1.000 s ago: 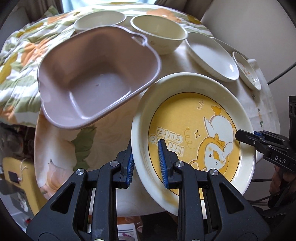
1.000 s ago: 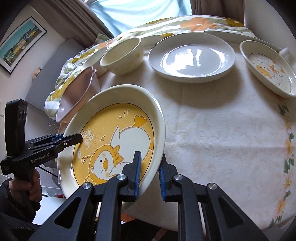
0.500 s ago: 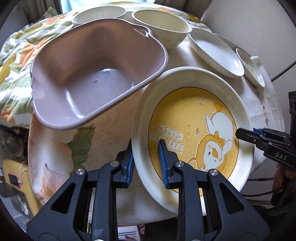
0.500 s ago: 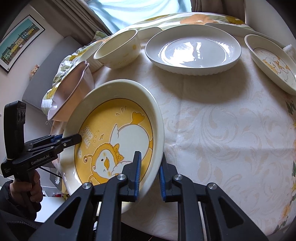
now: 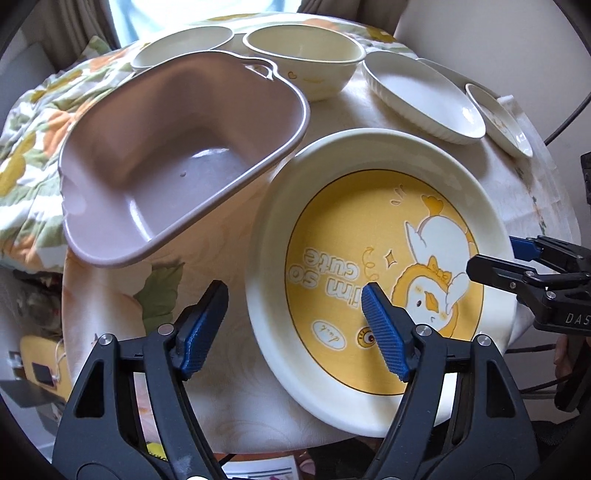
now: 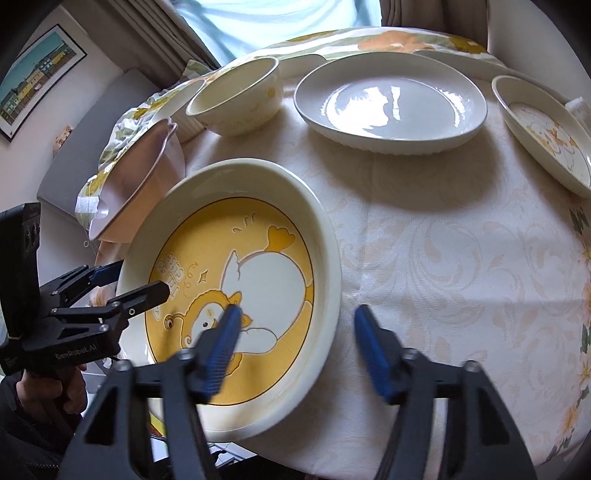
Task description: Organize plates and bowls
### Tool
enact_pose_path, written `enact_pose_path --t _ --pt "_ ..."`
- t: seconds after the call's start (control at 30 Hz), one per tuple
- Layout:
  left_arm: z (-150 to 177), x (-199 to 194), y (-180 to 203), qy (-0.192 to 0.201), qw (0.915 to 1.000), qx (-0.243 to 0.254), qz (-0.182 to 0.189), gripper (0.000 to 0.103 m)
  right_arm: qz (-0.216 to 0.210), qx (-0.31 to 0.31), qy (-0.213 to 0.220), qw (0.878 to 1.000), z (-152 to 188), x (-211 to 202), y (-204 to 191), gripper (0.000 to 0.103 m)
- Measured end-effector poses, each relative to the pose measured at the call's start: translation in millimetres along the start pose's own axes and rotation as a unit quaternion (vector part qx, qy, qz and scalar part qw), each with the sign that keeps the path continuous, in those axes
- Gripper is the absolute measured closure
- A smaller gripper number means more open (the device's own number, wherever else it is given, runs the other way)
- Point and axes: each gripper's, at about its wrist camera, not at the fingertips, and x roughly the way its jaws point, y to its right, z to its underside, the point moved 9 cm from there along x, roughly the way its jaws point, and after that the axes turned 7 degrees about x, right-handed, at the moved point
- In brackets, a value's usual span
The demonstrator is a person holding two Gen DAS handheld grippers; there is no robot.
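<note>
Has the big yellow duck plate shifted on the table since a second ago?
Cannot tell. The duck plate looks nearer the white plate, but the wrist cameras moved too. Both grippers' jaws have just been opening off its rim.

duck plate [image 5: 373, 236]: "i'm so cute" | left gripper [image 6: 125, 286]: "GenRobot.AI"

Home dining corner, tablecloth-covered table [image 6: 461, 258], curtained window [image 6: 266, 22], framed picture [image 6: 37, 74] on wall
</note>
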Motion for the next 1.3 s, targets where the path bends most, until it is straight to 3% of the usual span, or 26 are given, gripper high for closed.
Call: enact_pose_path --t 0.27,0.5,0.53,0.57,0.6,0.67,0.8,1.0,1.3 --pt "1.3 -40.8 -0.3 0.028 0.9989 -0.027 -0.027 0.03 -0.014 0.003 0.02 1.0 -2.1 -35.9 7.9 0.042" --pt "-36.9 -125.8 44.6 0.111 0.9927 -0.02 -0.044 0.028 -0.03 0.0 0.088 0.996 -23.6 -116.7 25.9 0.041" --pt "-44.9 -137.6 52.9 0.125 0.9907 -0.023 -0.049 0.015 -0.028 -0.003 0.103 0.994 -28.1 -130.3 29.5 0.032" --pt "-52.7 -148.2 61.1 0.14 0.9884 -0.025 -0.055 0.007 -0.027 -0.007 0.119 0.992 -33.3 -144.3 34.2 0.009" --pt "-59.4 -159.1 68.2 0.158 0.9853 -0.026 -0.059 0.0 -0.028 -0.011 0.133 0.991 -38.3 -155.6 38.4 0.0" --pt "-70.9 -170.8 83.3 0.178 0.982 -0.024 -0.059 0.0 -0.02 -0.023 0.156 0.987 -48.1 -175.3 46.3 0.0" --pt "-89.6 -172.8 104.9 0.176 0.9825 -0.04 -0.048 0.0 -0.013 -0.029 0.16 0.987 -65.0 -199.5 66.8 0.0" --pt "-108.9 -165.8 118.6 0.176 0.9774 -0.116 -0.021 0.0 -0.005 -0.07 0.161 0.984 -105.3 -226.4 86.8 0.0" --pt "-147.2 -97.5 112.5 0.132 0.9772 -0.166 0.002 0.0 0.011 -0.111 0.093 0.989 -180.8 -164.8 109.2 0.0"
